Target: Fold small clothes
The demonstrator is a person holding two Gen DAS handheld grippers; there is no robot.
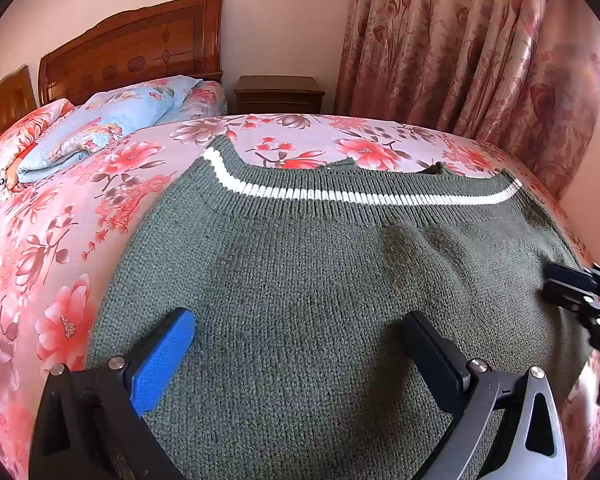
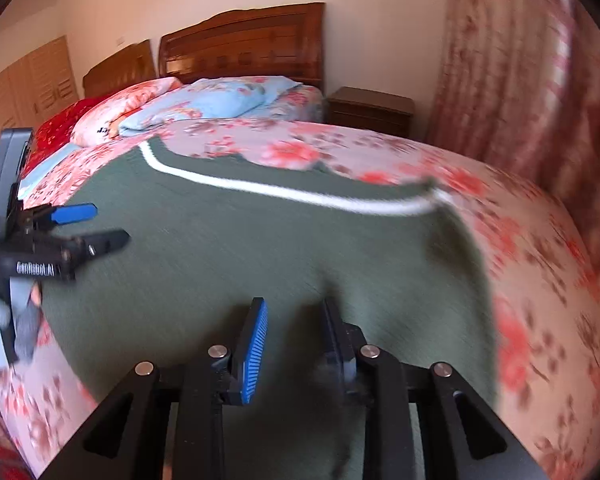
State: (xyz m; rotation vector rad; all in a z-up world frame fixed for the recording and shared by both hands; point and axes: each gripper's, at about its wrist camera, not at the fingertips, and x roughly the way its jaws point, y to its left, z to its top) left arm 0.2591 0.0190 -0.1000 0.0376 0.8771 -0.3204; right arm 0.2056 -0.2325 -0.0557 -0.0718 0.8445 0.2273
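A grey-green knitted sweater [image 1: 300, 272] with a white stripe [image 1: 340, 194] along its ribbed far edge lies spread flat on the floral bed. It also shows in the right wrist view [image 2: 240, 248], blurred. My left gripper [image 1: 300, 328] hovers just over the sweater's near left part, jaws wide open and empty; it shows at the left of the right wrist view [image 2: 108, 224]. My right gripper [image 2: 296, 312] is over the sweater's near right part, jaws partly open with nothing between them; its tip shows at the right edge of the left wrist view [image 1: 556, 284].
The pink floral bedspread [image 1: 60, 240] surrounds the sweater. A folded blue quilt [image 1: 112, 120] and pillows lie by the wooden headboard [image 1: 140, 48]. A brown nightstand [image 1: 280, 94] stands beyond the bed. Floral curtains [image 1: 460, 48] hang at the right.
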